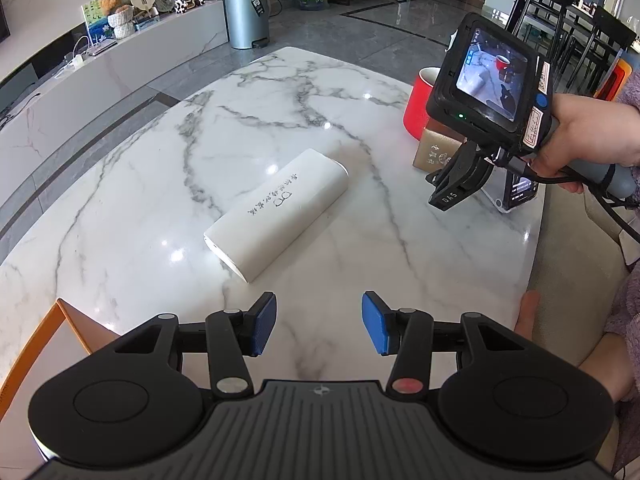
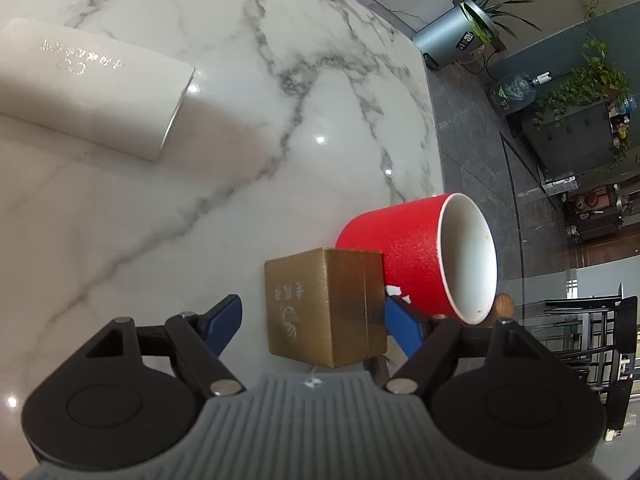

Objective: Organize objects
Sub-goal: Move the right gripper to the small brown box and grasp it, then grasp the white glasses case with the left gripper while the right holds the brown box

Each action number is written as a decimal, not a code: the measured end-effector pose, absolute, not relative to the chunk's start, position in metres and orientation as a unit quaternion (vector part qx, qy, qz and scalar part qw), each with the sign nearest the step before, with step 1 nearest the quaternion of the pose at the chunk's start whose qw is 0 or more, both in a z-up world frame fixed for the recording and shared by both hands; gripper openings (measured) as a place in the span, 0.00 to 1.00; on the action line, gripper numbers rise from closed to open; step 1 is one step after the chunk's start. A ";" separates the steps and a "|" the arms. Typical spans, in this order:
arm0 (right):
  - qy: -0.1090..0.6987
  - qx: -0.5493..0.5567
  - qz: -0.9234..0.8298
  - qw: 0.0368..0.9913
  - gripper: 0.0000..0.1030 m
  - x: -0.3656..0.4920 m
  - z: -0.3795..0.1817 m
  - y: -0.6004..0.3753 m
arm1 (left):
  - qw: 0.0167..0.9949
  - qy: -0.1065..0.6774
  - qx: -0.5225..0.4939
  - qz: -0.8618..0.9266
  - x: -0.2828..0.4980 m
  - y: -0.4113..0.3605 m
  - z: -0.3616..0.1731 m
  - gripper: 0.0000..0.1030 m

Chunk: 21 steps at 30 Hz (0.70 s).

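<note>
Straddling the gold box, the right gripper stands apart near the marble table edge (red mug touching behind). Left gripper gapes empty before the white case, amid bare marble.

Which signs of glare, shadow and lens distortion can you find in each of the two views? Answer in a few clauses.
Left wrist view: small white glare spots on the glossy marble table around the white case; the fisheye bows the table edge and floor lines. Right wrist view: the same case casts a soft shadow toward the gold box; the red mug looks tipped, which is likely lens warp.
</note>
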State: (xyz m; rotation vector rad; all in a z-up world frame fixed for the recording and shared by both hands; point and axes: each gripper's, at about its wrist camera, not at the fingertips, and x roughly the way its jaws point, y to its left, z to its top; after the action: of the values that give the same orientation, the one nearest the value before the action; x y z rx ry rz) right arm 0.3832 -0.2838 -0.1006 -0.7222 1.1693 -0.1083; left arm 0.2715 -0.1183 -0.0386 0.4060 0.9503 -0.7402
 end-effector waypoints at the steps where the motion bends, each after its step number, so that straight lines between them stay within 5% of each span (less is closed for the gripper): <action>1: 0.541 -0.336 -0.050 0.769 0.77 0.384 -0.101 -0.283 | 0.805 0.444 0.189 -0.346 0.272 -0.118 -0.039 0.54; 21: 0.555 -0.222 0.062 0.800 0.52 0.371 -0.071 -0.266 | 0.788 0.433 0.249 -0.359 0.292 -0.138 -0.053 0.62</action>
State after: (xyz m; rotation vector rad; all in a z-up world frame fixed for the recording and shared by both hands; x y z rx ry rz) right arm 0.3707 -0.2660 -0.0714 -0.4764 1.1897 0.1328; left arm 0.2918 -0.1385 -0.0530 0.5371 0.9321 -0.7740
